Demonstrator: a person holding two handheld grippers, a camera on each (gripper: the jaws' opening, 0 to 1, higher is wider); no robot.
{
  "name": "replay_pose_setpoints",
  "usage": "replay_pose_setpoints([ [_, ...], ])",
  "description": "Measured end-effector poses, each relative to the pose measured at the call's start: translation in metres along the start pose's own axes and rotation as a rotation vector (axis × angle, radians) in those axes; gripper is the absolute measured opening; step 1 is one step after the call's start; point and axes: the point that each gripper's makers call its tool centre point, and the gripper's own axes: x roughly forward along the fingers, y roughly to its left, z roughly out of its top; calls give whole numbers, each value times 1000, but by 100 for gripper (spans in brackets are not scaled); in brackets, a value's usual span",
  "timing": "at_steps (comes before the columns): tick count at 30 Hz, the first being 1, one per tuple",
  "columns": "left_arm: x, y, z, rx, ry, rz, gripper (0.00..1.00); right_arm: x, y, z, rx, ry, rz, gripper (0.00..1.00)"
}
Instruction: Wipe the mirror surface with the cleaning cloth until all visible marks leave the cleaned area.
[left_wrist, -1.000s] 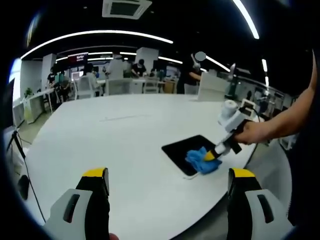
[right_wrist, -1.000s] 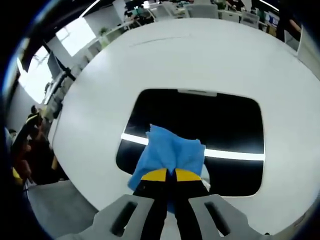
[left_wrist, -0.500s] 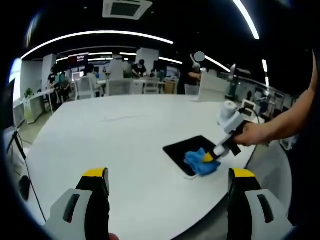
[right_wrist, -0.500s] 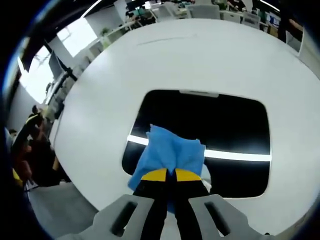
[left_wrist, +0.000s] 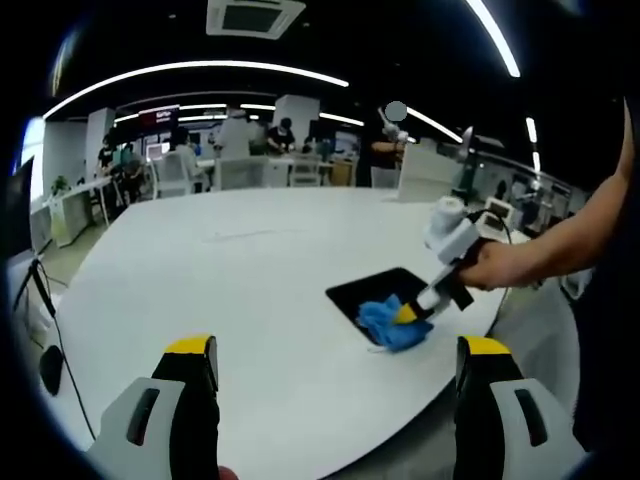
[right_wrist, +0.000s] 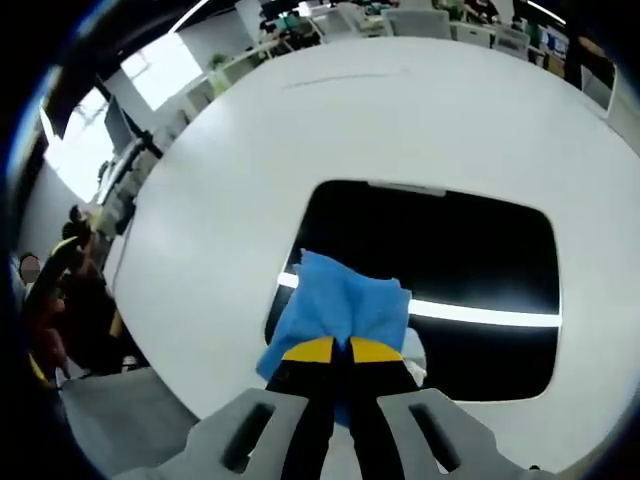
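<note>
Mirror (right_wrist: 450, 250) dark, glossy, rounded rectangle, crumpled blue cloth (right_wrist: 340, 305) pinched in right tongs (right_wrist: 333, 350)

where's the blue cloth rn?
The blue cloth is pinched in the right hand-held gripper, pressed on the mirror's near-left corner, by the white table's edge.

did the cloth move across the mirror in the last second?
Yes. In the left gripper view the blue cloth, clamped in the right claw, slid toward the mirror's left corner; the table stays put.
</note>
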Motion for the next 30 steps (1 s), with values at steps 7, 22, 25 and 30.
replay_pose_setpoints([
  [7, 0, -2, -2, 18, 10, -2, 99, 3, 9, 2, -6, 8, 14, 0],
  [22, 4, -6, 0, 22, 12, -13, 99, 9, 29, 4, -40, 19, 35, 0],
  [25, 4, -5, 0, 14, 8, -10, 99, 9, 28, 4, -38, 20, 35, 0],
  [30, 4, -4, -2, 12, 11, -7, 99, 9, 28, 4, -42, 14, 37, 0],
])
